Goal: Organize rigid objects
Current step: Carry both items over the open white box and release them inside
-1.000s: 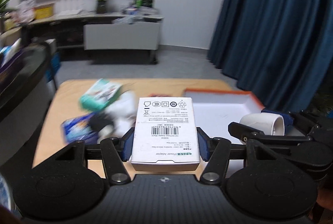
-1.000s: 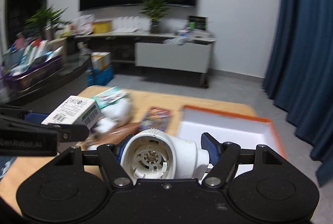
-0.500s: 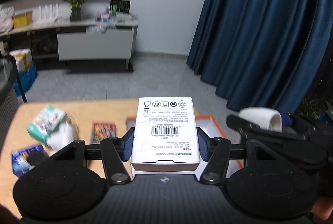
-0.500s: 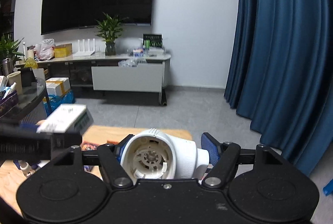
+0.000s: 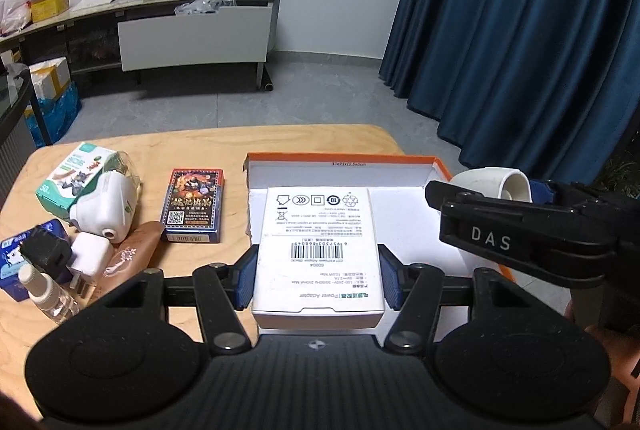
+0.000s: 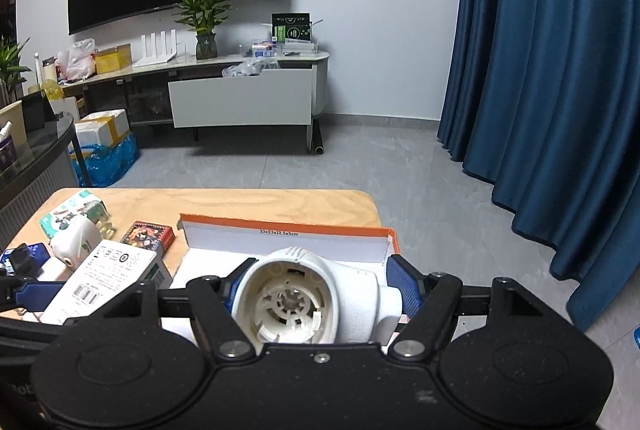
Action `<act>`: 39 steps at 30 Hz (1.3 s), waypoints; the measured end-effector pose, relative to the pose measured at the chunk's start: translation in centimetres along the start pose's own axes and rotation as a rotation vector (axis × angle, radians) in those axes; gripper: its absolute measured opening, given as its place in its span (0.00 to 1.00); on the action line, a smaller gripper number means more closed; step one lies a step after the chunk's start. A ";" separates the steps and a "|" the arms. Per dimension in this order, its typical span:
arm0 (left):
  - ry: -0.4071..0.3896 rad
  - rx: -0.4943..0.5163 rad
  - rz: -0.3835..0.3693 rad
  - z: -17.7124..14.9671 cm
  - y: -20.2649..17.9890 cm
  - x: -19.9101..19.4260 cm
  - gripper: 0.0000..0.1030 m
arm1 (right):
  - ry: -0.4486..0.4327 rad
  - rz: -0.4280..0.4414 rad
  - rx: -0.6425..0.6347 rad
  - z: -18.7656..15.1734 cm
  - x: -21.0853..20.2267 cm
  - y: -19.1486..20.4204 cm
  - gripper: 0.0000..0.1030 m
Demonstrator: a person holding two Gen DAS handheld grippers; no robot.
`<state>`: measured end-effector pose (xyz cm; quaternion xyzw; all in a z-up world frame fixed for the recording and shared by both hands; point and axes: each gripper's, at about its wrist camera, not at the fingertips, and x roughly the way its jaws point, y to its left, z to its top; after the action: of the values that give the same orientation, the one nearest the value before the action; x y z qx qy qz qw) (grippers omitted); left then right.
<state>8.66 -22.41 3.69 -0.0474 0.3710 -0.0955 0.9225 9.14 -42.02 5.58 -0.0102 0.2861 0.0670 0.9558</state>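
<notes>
My left gripper (image 5: pixel 318 280) is shut on a white power adapter box (image 5: pixel 318 250) with a barcode, held over the near left part of the orange-rimmed white tray (image 5: pixel 344 160). My right gripper (image 6: pixel 318 292) is shut on a white plastic device (image 6: pixel 308 300), held above the tray (image 6: pixel 288 226). The right gripper shows in the left wrist view (image 5: pixel 520 234) at the right with the white device (image 5: pixel 494 182). The box shows in the right wrist view (image 6: pixel 100 280) at the lower left.
On the wooden table (image 5: pixel 192 146) left of the tray lie a card deck (image 5: pixel 194 204), a green-white box (image 5: pixel 74 170), a white device (image 5: pixel 106 208), a white plug (image 5: pixel 90 256), a black adapter (image 5: pixel 46 254), a small bottle (image 5: pixel 46 296) and a blue box (image 5: pixel 12 262).
Both grippers have swung right and tilted down with their loads, from above the clutter on the table's left to above the tray. Both stay shut.
</notes>
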 end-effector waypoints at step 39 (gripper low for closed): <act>0.050 0.007 0.014 -0.6 -1.5 3.6 0.58 | 0.088 -0.019 -0.045 0.1 6.4 0.5 0.81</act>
<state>10.60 -24.63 1.04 -0.0391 0.3941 -0.0918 0.9137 14.42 -40.79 2.19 -0.0373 0.3262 0.0638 0.9424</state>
